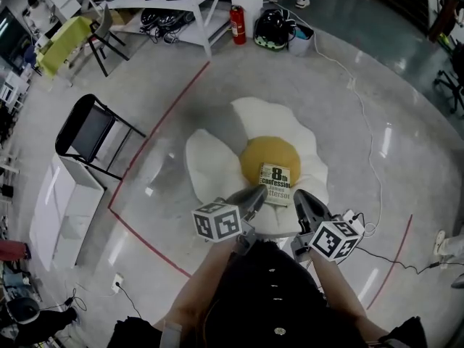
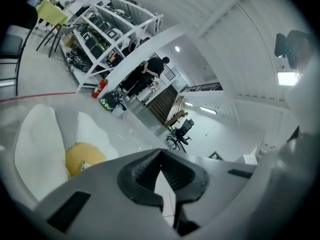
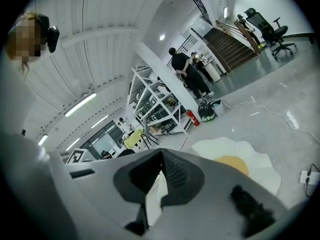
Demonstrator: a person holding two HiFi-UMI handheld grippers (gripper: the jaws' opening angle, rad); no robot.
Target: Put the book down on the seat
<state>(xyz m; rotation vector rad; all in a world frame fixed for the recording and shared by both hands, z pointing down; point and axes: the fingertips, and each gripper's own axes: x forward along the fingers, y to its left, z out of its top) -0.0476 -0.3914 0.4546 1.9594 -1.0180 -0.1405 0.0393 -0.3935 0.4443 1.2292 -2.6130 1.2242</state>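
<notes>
the book (image 1: 275,183) lies flat on the yellow middle of the seat (image 1: 210,165), a floor cushion shaped like a fried egg with a white rim around the yolk. its pale cover faces up and reads "8th confession" in bold black print. a smaller line beneath looks like "james patterson", though its lower edge is partly covered by the fingers in the head view.

the left gripper (image 1: 255,198) sits just over the book's near-left corner in that view, and whether it touches the book cannot be told from there. the left gripper view shows its fingers pressed together at the tips with nothing between them, and the yolk with a sliver of the book low at the left. the right gripper (image 1: 308,205) is just beside the book's near-right corner. its own view shows its fingers closed tip to tip and empty as well, with the seat lying on the floor beyond them. each gripper carries a cube with black-and-white square markers.

a red line (image 1: 156,140) crosses the grey floor (image 1: 377,85), a black folding chair (image 1: 90,129) stands to the left, and a red fire extinguisher (image 1: 237,24) stands by the white shelving (image 1: 196,9).
</notes>
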